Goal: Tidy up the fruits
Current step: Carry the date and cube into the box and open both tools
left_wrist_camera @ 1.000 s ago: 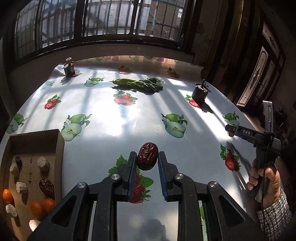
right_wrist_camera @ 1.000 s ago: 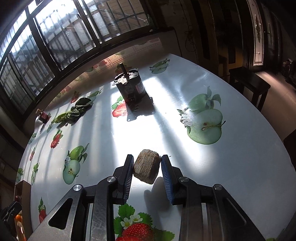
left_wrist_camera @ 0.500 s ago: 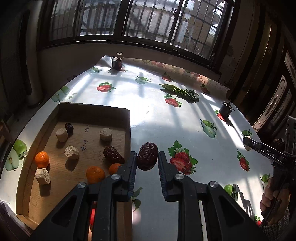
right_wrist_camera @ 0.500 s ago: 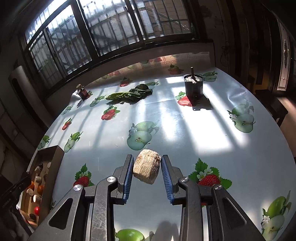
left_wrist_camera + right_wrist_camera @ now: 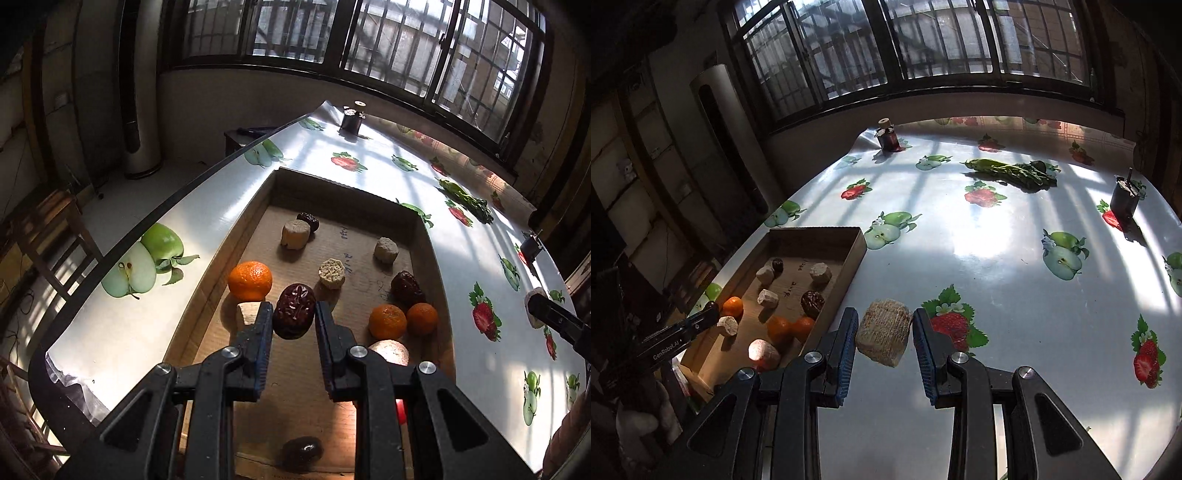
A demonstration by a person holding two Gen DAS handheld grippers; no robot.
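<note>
My left gripper [image 5: 293, 315] is shut on a dark red date [image 5: 294, 309] and holds it above the cardboard tray [image 5: 236, 236]. The tray holds oranges [image 5: 250, 280], other dates [image 5: 406, 287] and several pale beige cakes [image 5: 294, 233]. My right gripper [image 5: 884, 334] is shut on a beige ribbed cake [image 5: 884, 331], held above the table just right of the tray [image 5: 855, 254]. The left gripper's tip [image 5: 711, 312] shows over the tray in the right wrist view.
The table has a fruit-print cloth [image 5: 997, 258]. Green vegetables [image 5: 1012, 171] lie at the back. A small dark jar [image 5: 888, 138] stands at the far edge, and a dark metal motor [image 5: 1124, 199] at the right. The table's left edge [image 5: 110, 258] drops to the floor.
My left gripper has carried the date from the table's middle leftward to above the tray. My right gripper has carried the cake left, toward the tray's right side.
</note>
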